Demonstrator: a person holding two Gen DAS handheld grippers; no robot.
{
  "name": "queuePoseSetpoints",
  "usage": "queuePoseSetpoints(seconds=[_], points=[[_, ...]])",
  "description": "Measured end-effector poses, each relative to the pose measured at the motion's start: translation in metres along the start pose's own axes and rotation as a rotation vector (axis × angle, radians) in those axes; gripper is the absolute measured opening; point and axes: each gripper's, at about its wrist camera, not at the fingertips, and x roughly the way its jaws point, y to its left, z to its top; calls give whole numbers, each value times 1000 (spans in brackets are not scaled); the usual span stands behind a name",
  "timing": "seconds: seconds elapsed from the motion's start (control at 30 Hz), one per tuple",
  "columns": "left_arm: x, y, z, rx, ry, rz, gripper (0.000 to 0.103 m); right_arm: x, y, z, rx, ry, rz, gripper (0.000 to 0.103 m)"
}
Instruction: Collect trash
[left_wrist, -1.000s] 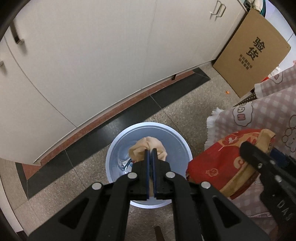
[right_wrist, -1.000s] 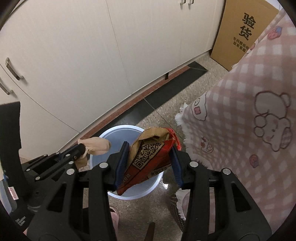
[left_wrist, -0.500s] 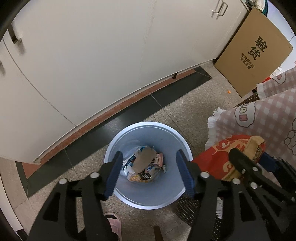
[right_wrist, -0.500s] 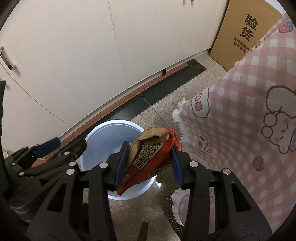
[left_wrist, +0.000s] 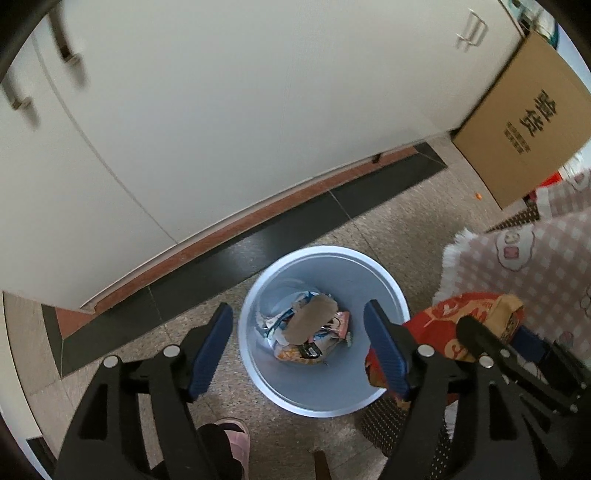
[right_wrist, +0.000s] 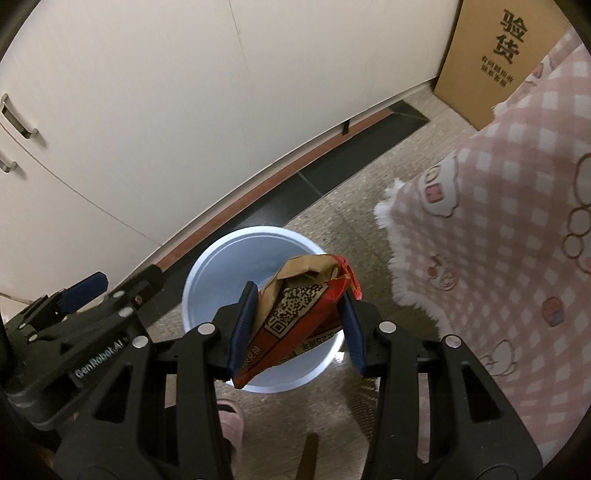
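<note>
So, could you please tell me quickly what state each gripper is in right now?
Left gripper: open, empty, above the blue trash bin.
Right gripper: closed on the red snack bag, over the bin.

1. The bin (left_wrist: 324, 400) mouth is standing open to the left gripper (left_wrist: 297, 347).
2. Trash (left_wrist: 308, 334) is filling only its bottom.
3. White cabinets (left_wrist: 221, 110) are walling off the far side.
4. A pink checked cloth (right_wrist: 498, 236) is crowding the right.
5. The red bag (right_wrist: 295, 325) is partly covering the mouth in the right wrist view.
</note>
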Motion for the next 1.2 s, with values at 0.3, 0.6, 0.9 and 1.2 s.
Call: queuePoseSetpoints(seconds=[0.3, 0.6, 0.9, 1.2], points=[[7, 17, 0, -42, 30, 58, 74, 23, 10, -1, 51, 55, 65, 44], [10, 26, 0, -82, 39, 81, 74, 38, 9, -2, 100, 84, 105, 48], [10, 28, 0, -91, 39, 79, 75, 44, 4, -4, 133, 86, 118, 50], [10, 26, 0, -80, 42, 77, 74, 38, 5, -6, 105, 66, 84, 51]])
